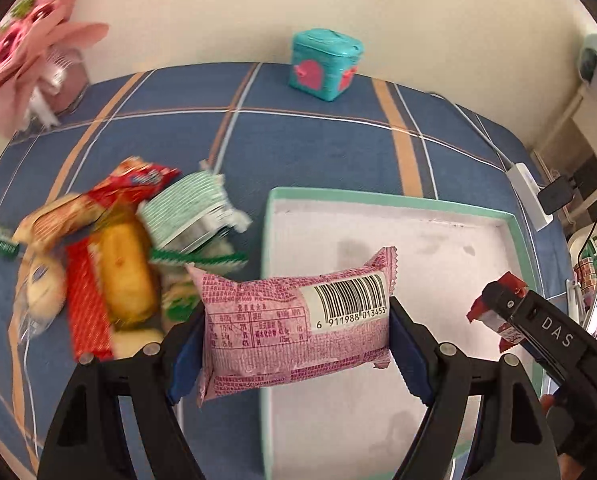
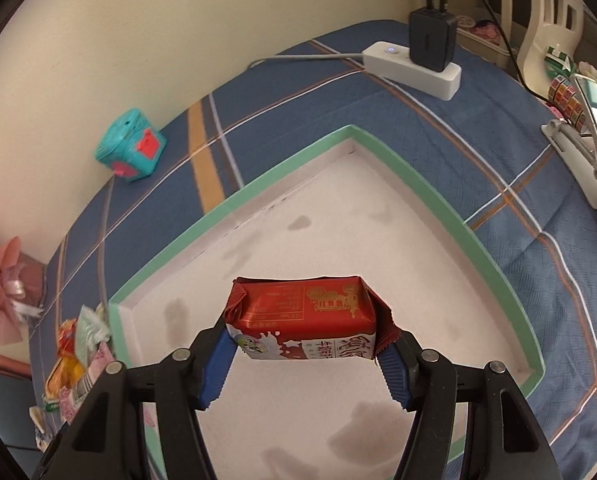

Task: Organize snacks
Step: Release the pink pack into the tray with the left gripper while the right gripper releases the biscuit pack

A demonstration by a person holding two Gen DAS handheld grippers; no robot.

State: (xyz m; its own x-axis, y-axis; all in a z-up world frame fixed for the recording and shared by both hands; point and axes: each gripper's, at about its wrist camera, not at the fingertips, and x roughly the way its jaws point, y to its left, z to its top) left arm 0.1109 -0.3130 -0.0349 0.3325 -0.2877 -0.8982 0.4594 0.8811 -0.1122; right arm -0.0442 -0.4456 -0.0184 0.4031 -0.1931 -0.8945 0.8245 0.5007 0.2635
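My left gripper (image 1: 296, 336) is shut on a pink snack packet (image 1: 294, 320) with a barcode label, held over the left rim of the green-edged white tray (image 1: 450, 208). My right gripper (image 2: 304, 354) is shut on a red and white snack packet (image 2: 302, 322), hanging above the white floor of the same tray (image 2: 234, 204). In the left wrist view the right gripper (image 1: 498, 320) with its red packet (image 1: 494, 312) shows at the tray's right side. A pile of loose snacks (image 1: 110, 264) lies on the blue plaid cloth left of the tray, and the pile (image 2: 74, 372) shows again in the right wrist view.
A teal cube box (image 1: 324, 66) with pink hearts stands at the back by the wall. A white power strip (image 2: 412, 68) with a black charger lies behind the tray. Pink flowers (image 1: 26, 52) sit at the far left. Shelves and clutter line the right edge.
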